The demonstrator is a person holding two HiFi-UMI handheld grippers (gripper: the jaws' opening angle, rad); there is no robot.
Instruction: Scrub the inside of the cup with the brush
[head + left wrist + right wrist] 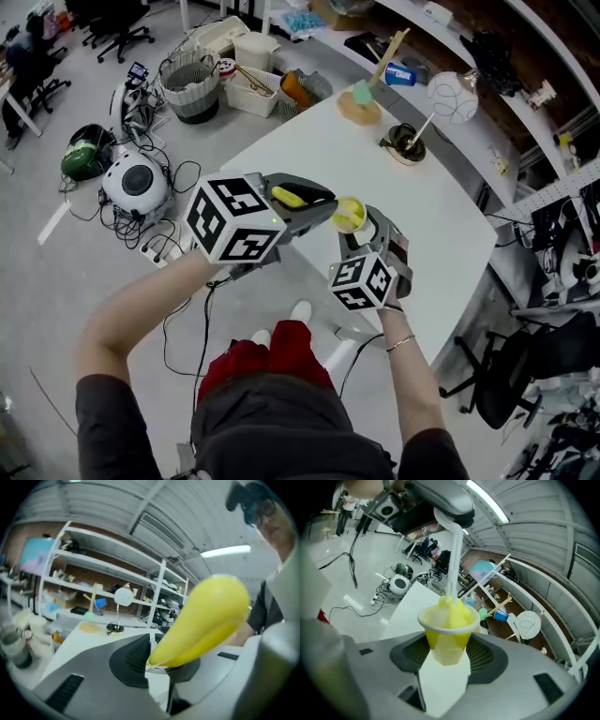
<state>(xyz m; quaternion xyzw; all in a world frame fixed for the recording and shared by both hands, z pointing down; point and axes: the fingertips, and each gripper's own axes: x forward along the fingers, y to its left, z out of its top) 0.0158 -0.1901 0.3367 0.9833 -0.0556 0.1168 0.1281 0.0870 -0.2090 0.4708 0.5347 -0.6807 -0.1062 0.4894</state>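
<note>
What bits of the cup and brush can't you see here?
- Inside bottom of the cup: right gripper view, the brush fills it.
- Brush's scrubbing end: left gripper view, its yellow handle blocks it.
- Things on the far shelves: head view, too small.

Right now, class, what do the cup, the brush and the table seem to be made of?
Cup: probably thin plastic, translucent and glossy; the yellow inside shows through its wall.
Brush: the handle looks like smooth moulded yellow plastic with a soft sheen; the head's material is unclear.
Table: white, matt, perhaps laminate; flat even colour, no grain.
</note>
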